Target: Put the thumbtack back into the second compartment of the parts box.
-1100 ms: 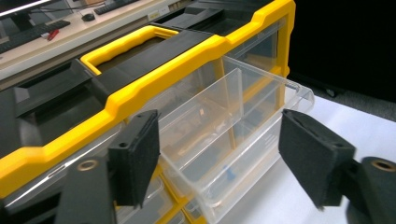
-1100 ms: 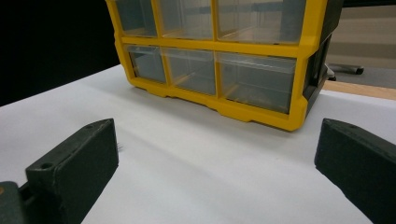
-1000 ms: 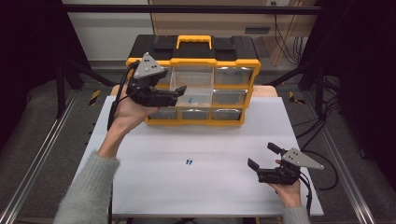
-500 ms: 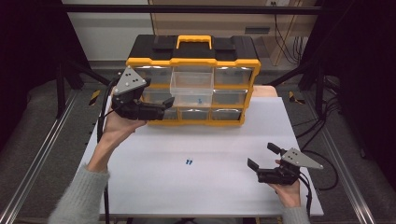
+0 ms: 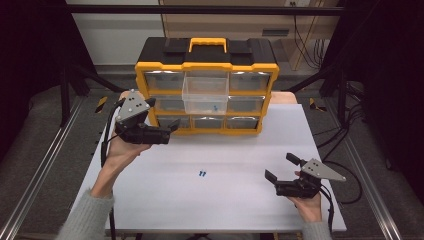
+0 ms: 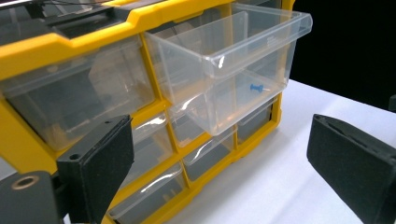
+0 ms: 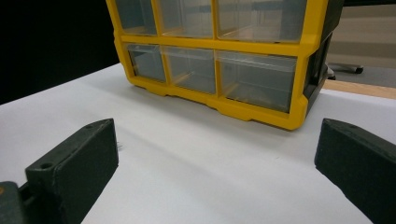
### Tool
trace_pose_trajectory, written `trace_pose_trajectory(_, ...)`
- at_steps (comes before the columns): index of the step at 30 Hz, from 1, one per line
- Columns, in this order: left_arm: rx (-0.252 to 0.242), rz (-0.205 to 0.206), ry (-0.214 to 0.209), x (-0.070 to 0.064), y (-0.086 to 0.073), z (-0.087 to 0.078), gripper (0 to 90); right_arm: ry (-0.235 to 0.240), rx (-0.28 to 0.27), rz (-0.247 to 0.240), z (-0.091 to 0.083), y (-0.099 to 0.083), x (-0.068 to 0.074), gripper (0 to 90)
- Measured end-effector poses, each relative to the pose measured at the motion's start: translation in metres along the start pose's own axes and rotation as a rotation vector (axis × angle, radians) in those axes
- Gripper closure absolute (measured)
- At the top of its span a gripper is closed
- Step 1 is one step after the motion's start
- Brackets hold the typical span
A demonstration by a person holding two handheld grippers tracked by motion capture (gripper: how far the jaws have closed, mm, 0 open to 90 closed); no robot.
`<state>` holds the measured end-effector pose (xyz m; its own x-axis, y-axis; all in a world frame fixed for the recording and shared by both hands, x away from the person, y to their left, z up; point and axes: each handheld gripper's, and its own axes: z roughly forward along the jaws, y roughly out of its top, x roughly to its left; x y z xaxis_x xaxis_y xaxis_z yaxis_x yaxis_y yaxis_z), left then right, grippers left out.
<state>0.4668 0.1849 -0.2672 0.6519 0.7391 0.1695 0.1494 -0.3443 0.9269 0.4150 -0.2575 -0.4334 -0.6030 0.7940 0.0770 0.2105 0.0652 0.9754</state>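
A yellow and black drawer cabinet (image 5: pixel 206 65) stands at the back of the white table (image 5: pixel 230 210). Its clear top-middle drawer (image 5: pixel 205 94) is pulled out, with a blue pin (image 5: pixel 215 107) inside; the left gripper view shows this drawer (image 6: pixel 233 56) and pin (image 6: pixel 256 87) up close. Two small blue pins (image 5: pixel 201 174) lie on the table's middle. My left gripper (image 5: pixel 170 132) hovers open and empty by the cabinet's lower left corner, pointing right. My right gripper (image 5: pixel 281 168) is low at the front right, open and empty, facing the cabinet's bottom row (image 7: pixel 210 70).
The other drawers (image 5: pixel 164 80) are shut. Black frame bars (image 5: pixel 65 90) and cables (image 5: pixel 345 165) flank the table. A wooden edge (image 5: pixel 285 97) shows behind the cabinet's right side.
My left gripper has drawn back from the cabinet's front, moving down and to the left, still open. The pulled-out drawer stays out. The right gripper has not moved.
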Motion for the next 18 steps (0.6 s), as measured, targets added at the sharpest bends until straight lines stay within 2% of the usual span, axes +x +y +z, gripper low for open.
trace_pose_trajectory(1,-0.002,-0.001,0.002,0.000,-0.003,0.000,6.5,0.002,0.007,0.035,0.000,0.001,0.002,0.3)
trace_pose_trajectory(6,-0.023,-0.015,0.002,-0.003,-0.018,0.000,6.4,0.002,0.006,0.034,0.000,0.001,0.002,0.3)
trace_pose_trajectory(8,-0.021,-0.019,0.008,-0.004,-0.024,0.001,6.4,-0.001,0.002,0.020,0.000,0.000,0.002,0.3)
trace_pose_trajectory(14,-0.011,-0.051,0.002,-0.004,-0.041,0.003,6.3,0.002,0.008,0.032,0.000,0.001,0.002,0.3)
trace_pose_trajectory(17,-0.017,-0.052,0.004,-0.004,-0.048,0.003,6.3,-0.003,0.003,0.020,0.000,0.000,0.002,0.3)
trace_pose_trajectory(18,-0.015,-0.054,0.004,-0.005,-0.050,0.003,6.3,0.003,0.008,0.032,0.000,0.001,0.003,0.3)
